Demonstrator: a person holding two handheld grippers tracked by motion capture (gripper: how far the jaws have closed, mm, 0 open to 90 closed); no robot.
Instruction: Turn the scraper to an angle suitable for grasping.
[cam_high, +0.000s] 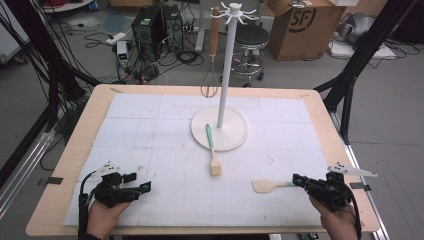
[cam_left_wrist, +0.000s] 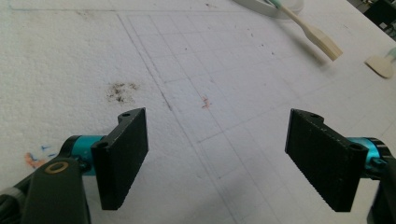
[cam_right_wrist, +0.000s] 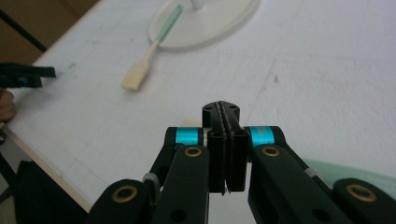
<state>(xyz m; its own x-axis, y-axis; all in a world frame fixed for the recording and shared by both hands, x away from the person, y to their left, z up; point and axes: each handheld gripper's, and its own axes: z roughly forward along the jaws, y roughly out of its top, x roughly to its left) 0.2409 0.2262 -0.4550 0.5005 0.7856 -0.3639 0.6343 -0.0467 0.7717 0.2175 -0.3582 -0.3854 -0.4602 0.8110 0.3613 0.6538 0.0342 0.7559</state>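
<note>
the right gripper (cam_high: 299, 181) has its jaws clamped on the green handle of a spatula (cam_high: 267, 186), whose blade juts beyond the tips. ahead stands the rack (cam_high: 223, 75) with a brush (cam_high: 213, 152) leaning on its base. lift level, keep clamped. the left gripper (cam_high: 142, 188) rests wide, holding nothing.

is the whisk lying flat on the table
No, the whisk hangs from a hook of the white stand, its wire head down.
</note>
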